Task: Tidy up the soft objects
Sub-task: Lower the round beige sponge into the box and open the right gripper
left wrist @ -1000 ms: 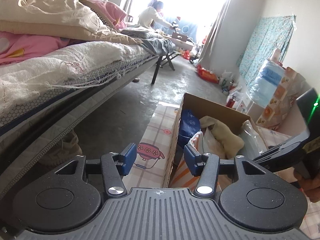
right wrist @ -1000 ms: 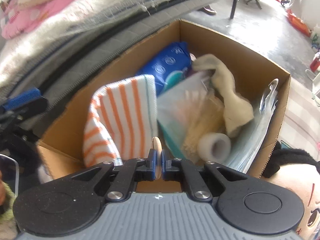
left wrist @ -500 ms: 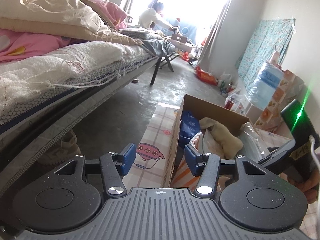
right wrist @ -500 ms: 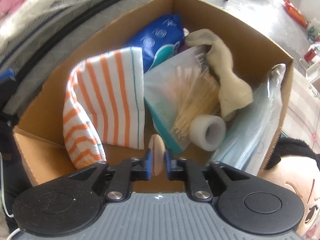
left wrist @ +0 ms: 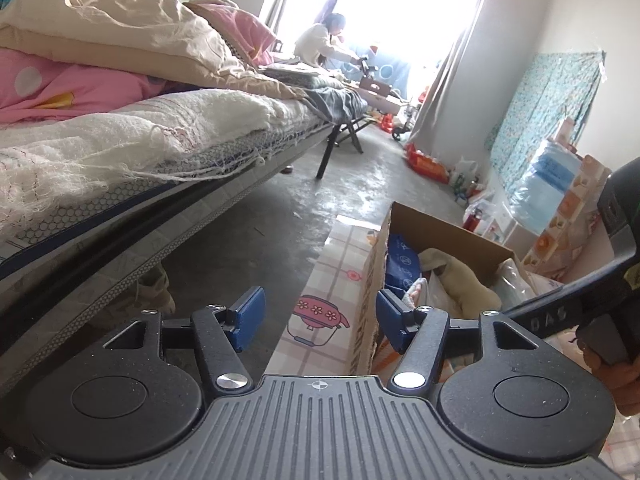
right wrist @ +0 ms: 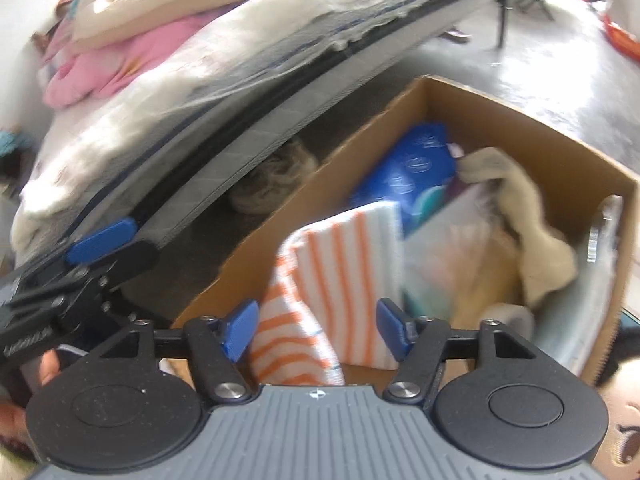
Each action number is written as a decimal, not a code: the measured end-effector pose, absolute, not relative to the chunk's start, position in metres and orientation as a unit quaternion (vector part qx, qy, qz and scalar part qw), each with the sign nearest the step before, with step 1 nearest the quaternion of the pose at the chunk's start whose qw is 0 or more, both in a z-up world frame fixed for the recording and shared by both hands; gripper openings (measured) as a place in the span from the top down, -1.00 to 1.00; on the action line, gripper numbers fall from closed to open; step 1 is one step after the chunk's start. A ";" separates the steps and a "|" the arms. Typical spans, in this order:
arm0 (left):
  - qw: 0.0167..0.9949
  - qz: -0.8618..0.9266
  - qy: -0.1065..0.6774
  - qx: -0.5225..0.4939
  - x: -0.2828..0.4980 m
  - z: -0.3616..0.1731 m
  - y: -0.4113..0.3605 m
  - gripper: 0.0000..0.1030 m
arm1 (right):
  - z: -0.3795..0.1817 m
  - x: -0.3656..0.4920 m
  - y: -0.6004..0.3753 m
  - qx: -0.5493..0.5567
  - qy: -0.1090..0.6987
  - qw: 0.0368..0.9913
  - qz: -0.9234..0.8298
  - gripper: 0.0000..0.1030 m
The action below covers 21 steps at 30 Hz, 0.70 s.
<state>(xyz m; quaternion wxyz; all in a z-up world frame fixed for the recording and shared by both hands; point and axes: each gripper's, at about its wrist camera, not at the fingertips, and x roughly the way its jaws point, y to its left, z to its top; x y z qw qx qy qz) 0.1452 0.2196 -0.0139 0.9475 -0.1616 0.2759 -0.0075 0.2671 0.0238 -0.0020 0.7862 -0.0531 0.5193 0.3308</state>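
A: Why is the right gripper (right wrist: 316, 332) over the cardboard box (right wrist: 520, 120)?
B: The box is the collection point. It already holds an orange-striped cloth (right wrist: 340, 280), a blue wipes pack (right wrist: 416, 168), a beige sock (right wrist: 536, 240), a clear bag of sticks (right wrist: 460, 264) and a tape roll (right wrist: 516, 314). The jaws have just been opening; they stand released, with nothing between the pads. The cloth only shows behind the gap.
A: A round pad?
B: Not visible now; probably dropped into the box near the front wall, but I cannot confirm it.
A: Pose?
B: Right gripper tilts steeply down toward the near end of the box. The view is blurred.
A: Left gripper (left wrist: 320, 316)?
B: Parted, empty, angled gently down, just left of the box beside the bed (left wrist: 120, 152). It looks along the floor mat (left wrist: 340, 280); it seems parked out of the way.
A: Remaining work?
B: A plush doll (right wrist: 616, 420) lies outside the box's near right corner, a likely next pick.
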 end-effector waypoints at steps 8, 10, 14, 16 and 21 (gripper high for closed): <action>0.947 -0.004 0.279 -0.157 0.144 -0.015 0.219 -0.19 | -0.059 0.308 0.045 -0.083 0.599 0.748 0.272 0.31; 0.947 -0.006 0.279 -0.156 0.145 -0.015 0.219 -0.19 | -0.065 0.316 0.047 -0.082 0.602 0.745 0.275 0.32; 0.946 -0.009 0.283 -0.159 0.147 -0.015 0.217 -0.19 | -0.074 0.320 0.052 -0.082 0.601 0.740 0.289 0.32; 0.945 -0.010 0.284 -0.160 0.146 -0.016 0.217 -0.19 | -0.073 0.322 0.052 -0.083 0.598 0.740 0.298 0.33; 0.945 -0.009 0.287 -0.155 0.148 -0.018 0.217 -0.19 | -0.080 0.317 0.045 -0.071 0.589 0.737 0.323 0.33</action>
